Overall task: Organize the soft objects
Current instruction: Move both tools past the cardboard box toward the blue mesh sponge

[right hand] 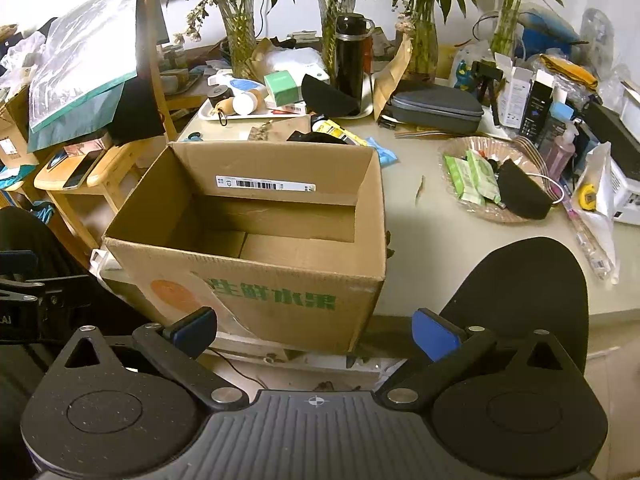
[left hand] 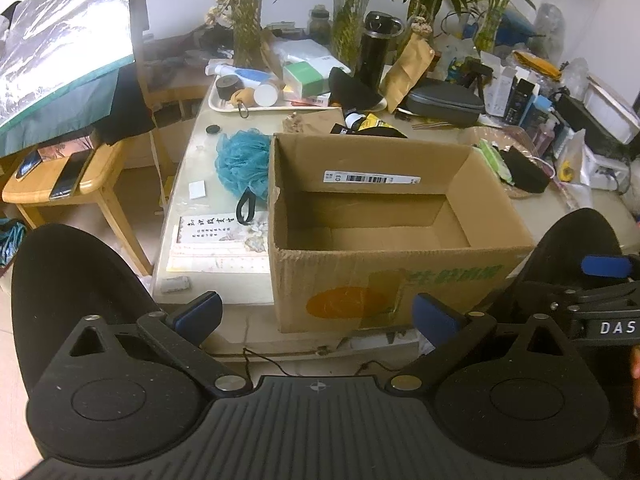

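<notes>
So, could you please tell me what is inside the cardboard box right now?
The cardboard box shows only its bare floor flaps and a barcode label on the far inner wall. The near wall hides the floor strip closest to both cameras.

Both my feeds look evenly lit by soft indoor light, a bit dim and greenish. Left of the cardboard box [left hand: 384, 216], the silvery sheet [left hand: 60, 36] blows out to white glare. Inside the box, its walls throw shade across the floor. I see a soft shadow right of the box [right hand: 256, 236] on the table [right hand: 420, 248]. Fisheye bending curves everything toward the dark corners; detail is slightly soft.
</notes>
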The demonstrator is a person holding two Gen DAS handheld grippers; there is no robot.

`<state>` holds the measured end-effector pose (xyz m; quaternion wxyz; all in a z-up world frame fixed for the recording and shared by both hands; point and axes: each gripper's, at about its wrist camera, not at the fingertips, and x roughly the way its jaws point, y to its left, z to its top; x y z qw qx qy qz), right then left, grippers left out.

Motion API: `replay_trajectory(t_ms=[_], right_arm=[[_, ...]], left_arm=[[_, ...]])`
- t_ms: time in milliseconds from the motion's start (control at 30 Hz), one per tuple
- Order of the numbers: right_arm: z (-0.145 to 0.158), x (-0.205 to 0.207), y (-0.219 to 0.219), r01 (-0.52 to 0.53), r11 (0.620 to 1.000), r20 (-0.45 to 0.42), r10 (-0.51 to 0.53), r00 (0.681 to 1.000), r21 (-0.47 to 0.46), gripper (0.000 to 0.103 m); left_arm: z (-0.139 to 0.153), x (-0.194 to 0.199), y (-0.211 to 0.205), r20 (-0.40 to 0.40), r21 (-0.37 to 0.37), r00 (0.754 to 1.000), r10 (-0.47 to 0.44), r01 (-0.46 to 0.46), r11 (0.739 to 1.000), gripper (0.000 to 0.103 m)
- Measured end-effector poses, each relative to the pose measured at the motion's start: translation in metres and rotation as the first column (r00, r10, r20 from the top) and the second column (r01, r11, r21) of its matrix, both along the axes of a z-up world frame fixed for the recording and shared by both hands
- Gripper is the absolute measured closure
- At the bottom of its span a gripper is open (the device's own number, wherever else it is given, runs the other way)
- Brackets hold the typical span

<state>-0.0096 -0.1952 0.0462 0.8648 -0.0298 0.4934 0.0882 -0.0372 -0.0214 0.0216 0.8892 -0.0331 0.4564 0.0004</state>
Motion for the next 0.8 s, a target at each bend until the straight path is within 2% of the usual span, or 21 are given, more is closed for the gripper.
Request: replay_trajectory(t_ms=[700,800], right_arm=[[-0.01,0.029,-0.005,0.01,1.0,-0.028,-0.011,1.0,-0.02,0.0],[-0.011,0.034,-0.005,0.002,1.0,-0.03,-0.003,1.0,-0.027,0.0]], left_arm=[[-0.012,0.025,-0.001,-0.046,-0.01,0.998,-0.031,0.031,0.999,0.0],[-0.013,0.029,0.0,-0.042,-0.038,0.997,-0.06,0.059,0.998,0.0]])
